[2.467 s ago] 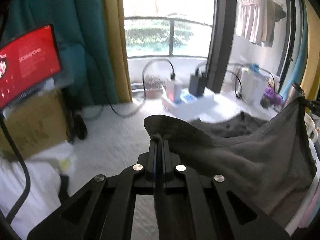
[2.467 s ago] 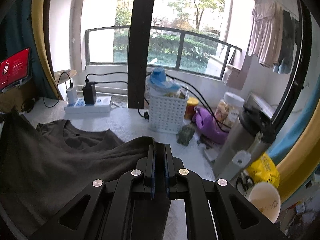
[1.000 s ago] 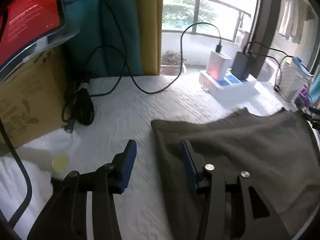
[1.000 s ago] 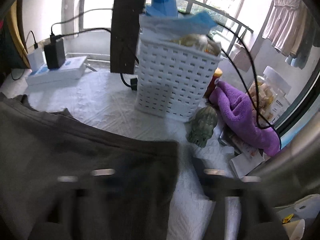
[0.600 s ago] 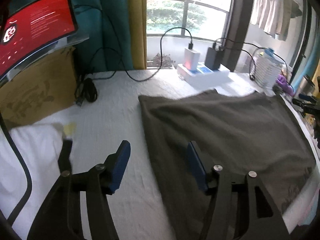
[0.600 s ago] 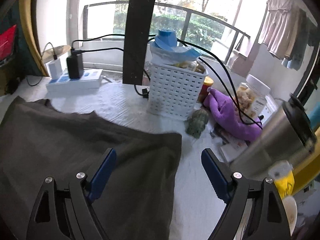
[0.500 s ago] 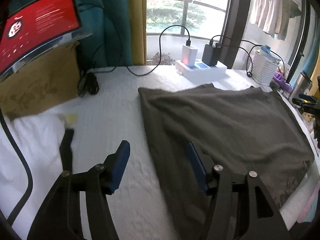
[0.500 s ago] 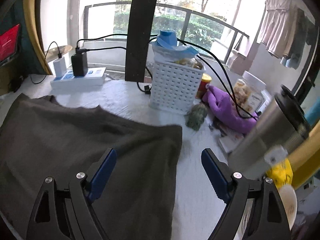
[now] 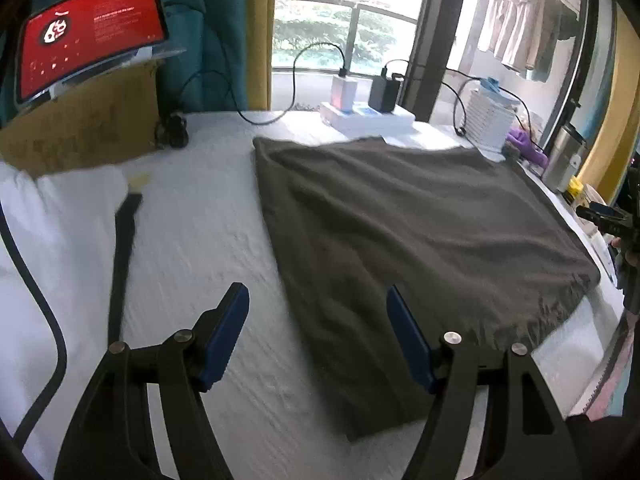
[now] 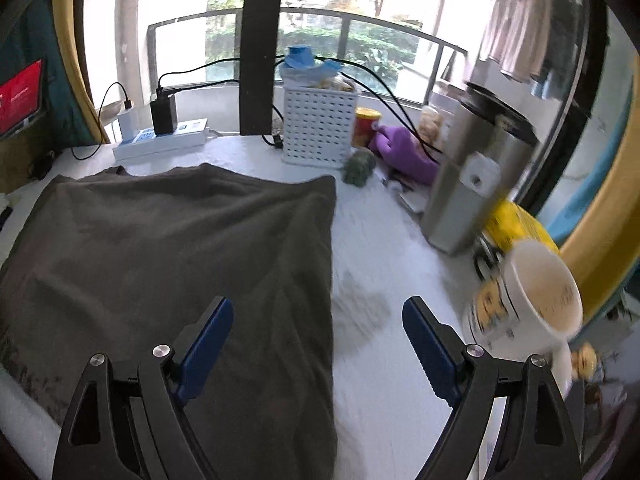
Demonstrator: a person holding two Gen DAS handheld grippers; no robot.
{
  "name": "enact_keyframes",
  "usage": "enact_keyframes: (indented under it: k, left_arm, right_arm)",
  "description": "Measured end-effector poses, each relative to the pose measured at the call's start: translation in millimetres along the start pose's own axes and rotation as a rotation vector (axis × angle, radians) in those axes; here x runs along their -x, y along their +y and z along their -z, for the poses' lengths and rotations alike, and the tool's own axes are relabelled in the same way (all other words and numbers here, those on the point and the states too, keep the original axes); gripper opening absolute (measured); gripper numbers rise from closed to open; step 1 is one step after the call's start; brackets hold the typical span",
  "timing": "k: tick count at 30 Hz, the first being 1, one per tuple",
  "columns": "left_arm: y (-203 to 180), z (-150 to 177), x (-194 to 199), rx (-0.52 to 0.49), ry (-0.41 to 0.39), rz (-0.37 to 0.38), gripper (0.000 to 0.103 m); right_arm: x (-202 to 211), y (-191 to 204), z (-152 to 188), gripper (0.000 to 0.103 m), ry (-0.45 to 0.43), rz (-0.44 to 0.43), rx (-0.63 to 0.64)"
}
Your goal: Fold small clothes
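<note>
Dark grey garment (image 9: 404, 240) lies flat mid-tabletop (image 9: 208, 240), L gripper (image 9: 318, 338) over its left edge & R gripper (image 10: 318, 342) over its right edge, both wide open, holding nothing.

Each hand-held gripper, left (image 9: 318, 334) and right (image 10: 316, 344), has matte black angular arms, silver screws and ribbed blue finger pads (image 9: 224, 336).

Right of the right tongs (image 10: 316, 342), the white mug (image 10: 532, 304) and yellow bag (image 10: 520, 224) are smeared by motion blur. The dark grey shirt (image 10: 160, 260) runs off the left and bottom edges there. Left of the left tongs (image 9: 316, 336), a black strap (image 9: 122, 264) is blurred; the shirt's print is unreadable
</note>
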State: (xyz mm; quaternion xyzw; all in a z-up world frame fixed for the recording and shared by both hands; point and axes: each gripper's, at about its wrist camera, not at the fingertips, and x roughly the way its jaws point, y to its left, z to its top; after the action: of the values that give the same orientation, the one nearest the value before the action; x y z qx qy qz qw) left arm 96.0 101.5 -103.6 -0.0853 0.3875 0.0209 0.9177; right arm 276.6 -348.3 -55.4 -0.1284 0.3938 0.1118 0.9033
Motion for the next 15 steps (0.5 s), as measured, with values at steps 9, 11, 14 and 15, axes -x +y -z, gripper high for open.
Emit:
enact_keyframes:
  k: [9, 11, 14, 15]
  left_arm:
    - [-8, 42, 9, -0.007, 0.059, 0.035, 0.071]
    - [-11, 47, 10, -0.015, 0.075, 0.039, 0.071]
    - [-17, 52, 10, -0.029, 0.094, 0.038, 0.071]
    - [-19, 53, 11, -0.034, 0.097, 0.040, 0.071]
  right_arm:
    - [38, -25, 66, 0.088, 0.019, 0.034, -0.095]
    - [46, -27, 79, 0.086, 0.019, 0.032, -0.102]
    - [52, -28, 94, 0.068, 0.032, 0.027, -0.100]
    - [53, -28, 99, 0.065, 0.036, 0.017, -0.099]
